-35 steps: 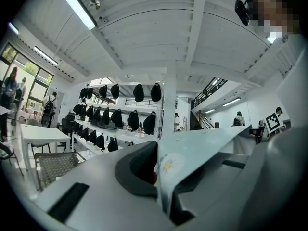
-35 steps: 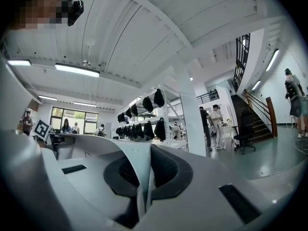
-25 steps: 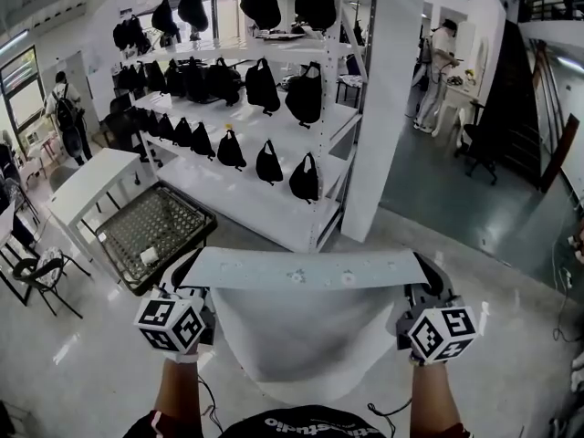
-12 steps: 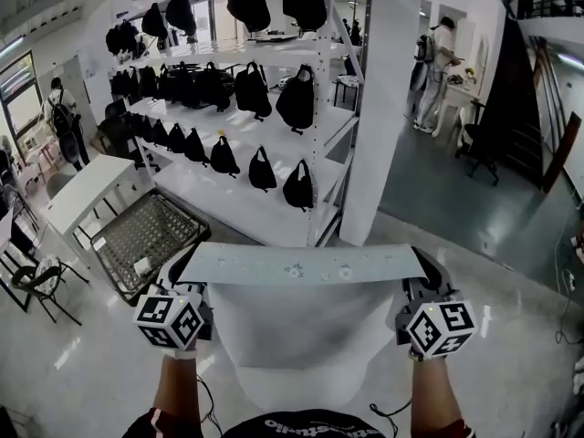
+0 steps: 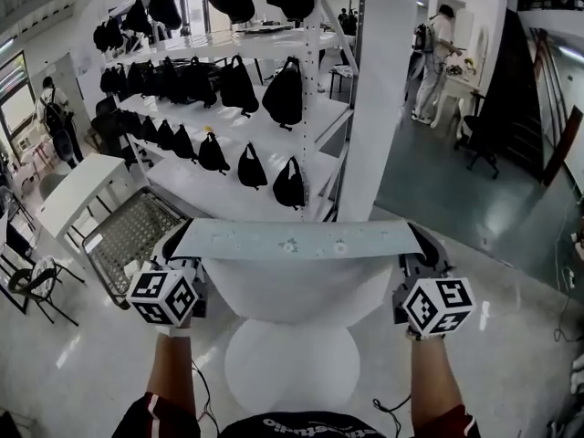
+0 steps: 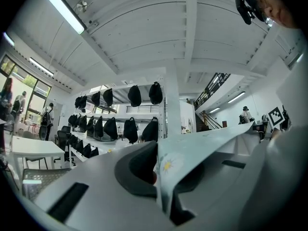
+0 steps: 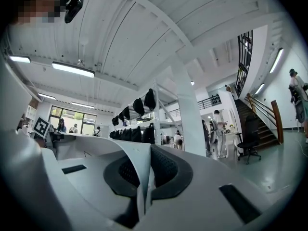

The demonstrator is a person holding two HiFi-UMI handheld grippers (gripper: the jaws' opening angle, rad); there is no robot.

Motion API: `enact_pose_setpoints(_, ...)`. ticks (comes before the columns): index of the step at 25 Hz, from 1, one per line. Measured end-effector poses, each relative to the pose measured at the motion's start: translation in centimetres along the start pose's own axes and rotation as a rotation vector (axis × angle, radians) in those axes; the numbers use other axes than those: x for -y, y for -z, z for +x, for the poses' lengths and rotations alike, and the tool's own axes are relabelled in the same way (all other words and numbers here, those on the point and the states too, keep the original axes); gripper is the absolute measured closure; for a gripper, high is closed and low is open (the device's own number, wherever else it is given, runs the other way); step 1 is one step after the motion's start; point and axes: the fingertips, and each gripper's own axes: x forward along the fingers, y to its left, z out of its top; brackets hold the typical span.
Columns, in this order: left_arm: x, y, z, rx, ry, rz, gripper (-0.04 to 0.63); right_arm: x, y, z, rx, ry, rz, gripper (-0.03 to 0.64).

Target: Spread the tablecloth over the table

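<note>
Pinching tablecloth [image 5: 301,241], left gripper [image 5: 181,247] and right gripper [image 5: 422,247] extend seemingly level.

Below you a round white desk [image 5: 292,365] stands on the pale glossy floor [image 5: 511,336], on your side of the white shelf rack [image 5: 228,201]. The rack's shelves hold rows of black bags [image 5: 288,185]. Left of the rack a wire crate [image 5: 137,235] lies on the floor, just beside a long white desk [image 5: 78,190].

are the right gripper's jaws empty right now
No, the right gripper is shut on a fold of the tablecloth, pinched between its pads.
</note>
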Motion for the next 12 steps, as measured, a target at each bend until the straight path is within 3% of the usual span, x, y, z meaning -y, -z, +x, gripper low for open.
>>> enact_pose_setpoints(6, 0.7, 0.0, 2.9, 0.008, -0.001, 0.006, 0.571, 2.1, 0.4, 1.6, 0.003, 0.022, 0.012, 0.591)
enact_pose_setpoints(12, 0.9, 2.8, 2.9, -0.04, -0.006, -0.011, 0.57, 2.9, 3.0, 1.9, -0.036, 0.025, 0.037, 0.591)
